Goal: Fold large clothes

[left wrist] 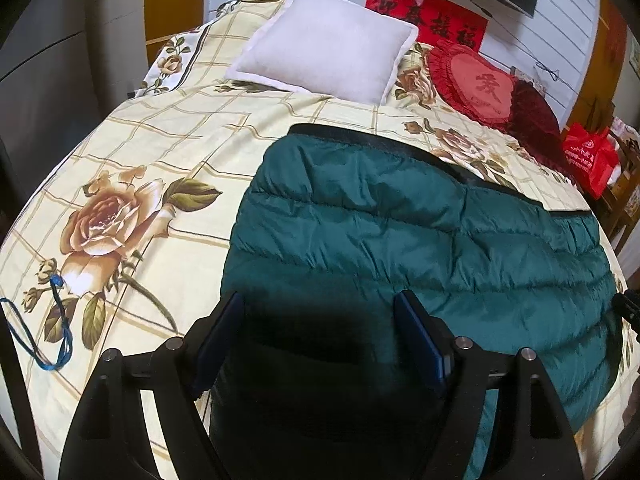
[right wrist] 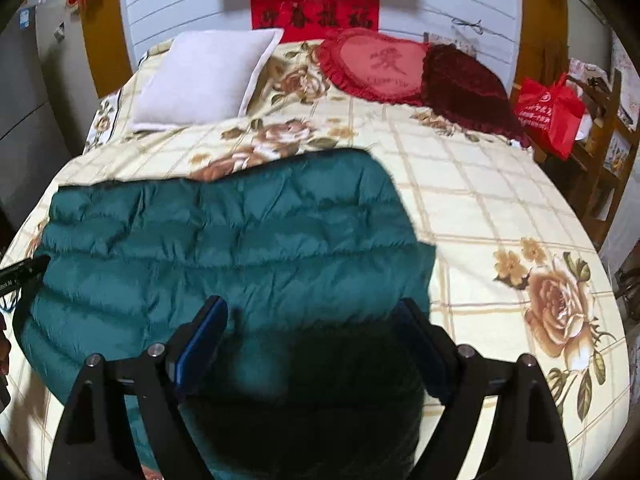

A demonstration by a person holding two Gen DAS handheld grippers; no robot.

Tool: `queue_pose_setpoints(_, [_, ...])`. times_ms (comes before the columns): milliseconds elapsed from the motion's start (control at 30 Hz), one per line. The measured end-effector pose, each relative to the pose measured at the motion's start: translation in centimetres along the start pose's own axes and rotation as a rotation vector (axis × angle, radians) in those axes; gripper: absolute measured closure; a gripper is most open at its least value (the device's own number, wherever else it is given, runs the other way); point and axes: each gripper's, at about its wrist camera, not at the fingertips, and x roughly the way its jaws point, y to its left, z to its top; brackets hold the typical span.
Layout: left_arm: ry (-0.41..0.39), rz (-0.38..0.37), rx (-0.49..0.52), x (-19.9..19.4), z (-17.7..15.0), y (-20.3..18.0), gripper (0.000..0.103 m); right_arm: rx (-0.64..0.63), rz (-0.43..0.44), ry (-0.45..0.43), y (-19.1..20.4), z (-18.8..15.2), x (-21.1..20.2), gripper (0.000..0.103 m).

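Note:
A dark green quilted down jacket (left wrist: pixel 420 232) lies flat across the floral bed sheet (left wrist: pixel 152 152), its black-trimmed edge toward the pillows. It also shows in the right wrist view (right wrist: pixel 240 236). My left gripper (left wrist: pixel 320 340) is open, its fingers wide apart above the jacket's near left part. My right gripper (right wrist: pixel 312 348) is open, its fingers wide apart above the jacket's near right edge. Neither holds cloth. The jacket's near edge is hidden in shadow under both grippers.
A white pillow (left wrist: pixel 324 44), a red heart cushion (left wrist: pixel 476 84) and a dark red cushion (left wrist: pixel 536 116) lie at the bed's head. A red bag (right wrist: pixel 548 112) sits on a wooden shelf at the right. A blue cord (left wrist: pixel 56 336) lies on the sheet at the left.

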Motion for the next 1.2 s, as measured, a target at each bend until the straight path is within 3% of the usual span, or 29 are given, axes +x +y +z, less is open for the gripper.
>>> queue_pose_setpoints(267, [0.045,0.0,-0.074,2.7,1.3,1.1,0.038,0.1,-0.033,0.097,-1.5,0.6,5.7,0.011])
queue_pose_setpoints(367, [0.039,0.014,-0.067,2.8,1.0,1.0,0.034,0.077,-0.048,0.1,-1.1,0.6,5.7,0.009])
queue_pose_setpoints(500, [0.044,-0.007,-0.095,1.8,0.6,1.7,0.035,0.1,0.002,0.076,-1.8,0.5,3.9,0.009])
queue_pose_setpoints(633, [0.034,-0.091,-0.156,0.0,-0.2,3.4,0.035,0.164,0.064,0.041,-4.1,-0.5,1.2,0.009])
queue_pose_setpoints(833, [0.086,-0.288,-0.321,-1.3,-2.1,7.3,0.035,0.282,0.13,0.055,-8.2,-2.2,-0.1,0.009])
queue_pose_setpoints(1200, [0.149,-0.362,-0.38,0.9,-4.1,8.7,0.034,0.275,0.24,0.132,-9.1,-3.1,3.8,0.006])
